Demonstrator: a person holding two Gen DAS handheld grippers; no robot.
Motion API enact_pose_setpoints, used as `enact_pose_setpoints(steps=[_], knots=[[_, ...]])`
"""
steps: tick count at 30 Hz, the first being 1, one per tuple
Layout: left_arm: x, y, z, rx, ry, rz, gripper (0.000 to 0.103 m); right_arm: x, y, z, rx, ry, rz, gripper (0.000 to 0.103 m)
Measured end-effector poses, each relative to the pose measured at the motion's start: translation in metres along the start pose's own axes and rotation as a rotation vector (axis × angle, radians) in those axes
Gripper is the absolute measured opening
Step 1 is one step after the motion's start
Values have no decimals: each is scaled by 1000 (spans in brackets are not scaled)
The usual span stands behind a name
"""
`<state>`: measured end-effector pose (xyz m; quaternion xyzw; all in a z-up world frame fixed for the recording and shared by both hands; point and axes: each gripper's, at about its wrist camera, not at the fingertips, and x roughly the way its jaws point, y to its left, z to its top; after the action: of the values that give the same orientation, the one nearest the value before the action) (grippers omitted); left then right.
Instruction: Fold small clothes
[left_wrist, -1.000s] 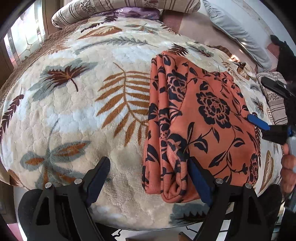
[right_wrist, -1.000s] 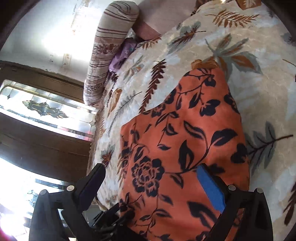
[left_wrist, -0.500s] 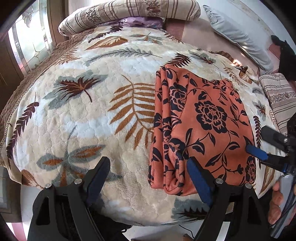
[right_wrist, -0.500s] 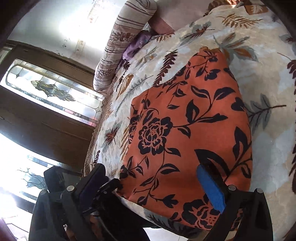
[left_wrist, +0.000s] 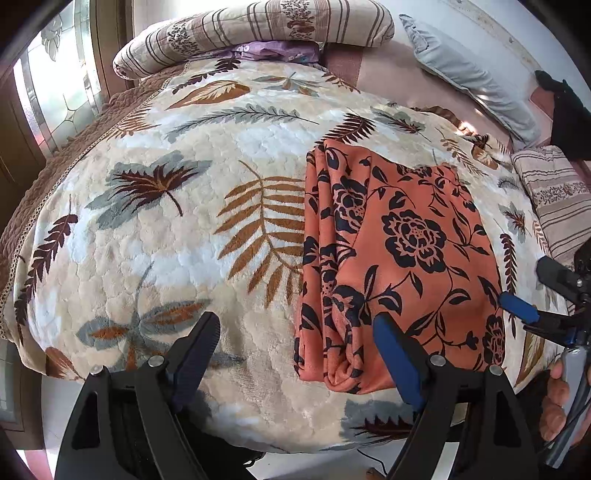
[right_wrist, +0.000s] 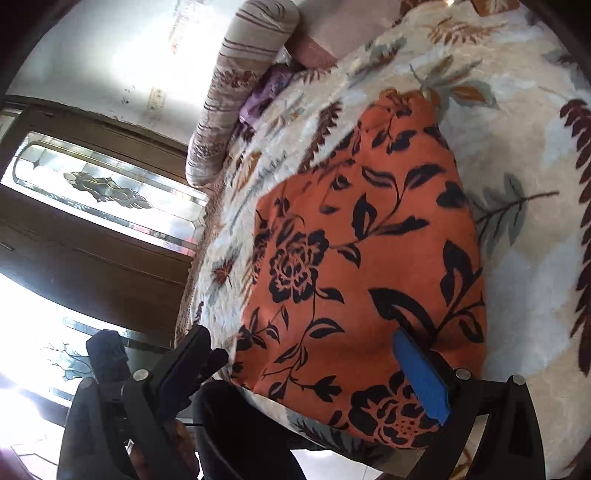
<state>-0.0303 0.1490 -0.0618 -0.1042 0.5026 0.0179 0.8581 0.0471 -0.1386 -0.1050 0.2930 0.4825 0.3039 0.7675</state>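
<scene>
A folded orange garment with a dark floral print (left_wrist: 399, 251) lies flat on the leaf-patterned blanket (left_wrist: 184, 206), near the bed's front edge. It also fills the middle of the right wrist view (right_wrist: 362, 266). My left gripper (left_wrist: 295, 343) is open and empty, held off the bed's front edge, left of the garment's bunched front fold. My right gripper (right_wrist: 306, 354) is open and empty, just off the garment's near edge. It also shows at the right edge of the left wrist view (left_wrist: 535, 291).
A striped bolster (left_wrist: 258, 33) and a purple cloth (left_wrist: 273, 50) lie at the head of the bed. A grey pillow (left_wrist: 469, 74) and a striped pillow (left_wrist: 554, 203) sit at the right. Wooden doors with glass panes (right_wrist: 92, 229) stand beyond the bed.
Both grippers have drawn back from the garment toward the bed's edge. The right gripper has let go of the garment's side and now hangs clear of it. The garment lies still.
</scene>
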Motion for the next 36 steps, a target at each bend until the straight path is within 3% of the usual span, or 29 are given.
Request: enact_pose_setpoints(steps=[4,9,13,15,21,26,28,29,30,31,33,34,36], knots=[[8,2,11,-44,11,-35,85,-35,-23,15,43,-91,-50,100],[12,-18,29,-8,-23,-88,85,-41,-67,28,168,-94,-61,100],[32,-30,48,27,-9,-78,85,-25,-86,35,222,-56,-55,100],[44,-29,54,16,18,-80,85,-18,-89,37,226,-47,-61,100],[72,-13,57,-65,76,-179,85,0,-87,47,216,-28,-59,100],[90,5,54,-149,95,-268,85,18,-75,58,158,0,-74,100],[94,3,52,-126,81,-274,85,30,-71,60,116,23,-114,99],[94,0,52,-102,78,-266,85,34,-67,62,81,25,-139,86],[94,-3,52,-85,79,-259,85,40,-61,63,41,46,-167,65],[95,-6,53,-72,79,-256,82,46,-55,63,5,73,-220,64],[96,-10,55,-58,90,-325,46,48,-44,64,-62,84,-266,48],[95,-10,56,-66,89,-329,45,46,-37,65,-95,81,-284,45],[89,-16,59,-43,70,-309,33,39,-23,67,-164,70,-316,38]])
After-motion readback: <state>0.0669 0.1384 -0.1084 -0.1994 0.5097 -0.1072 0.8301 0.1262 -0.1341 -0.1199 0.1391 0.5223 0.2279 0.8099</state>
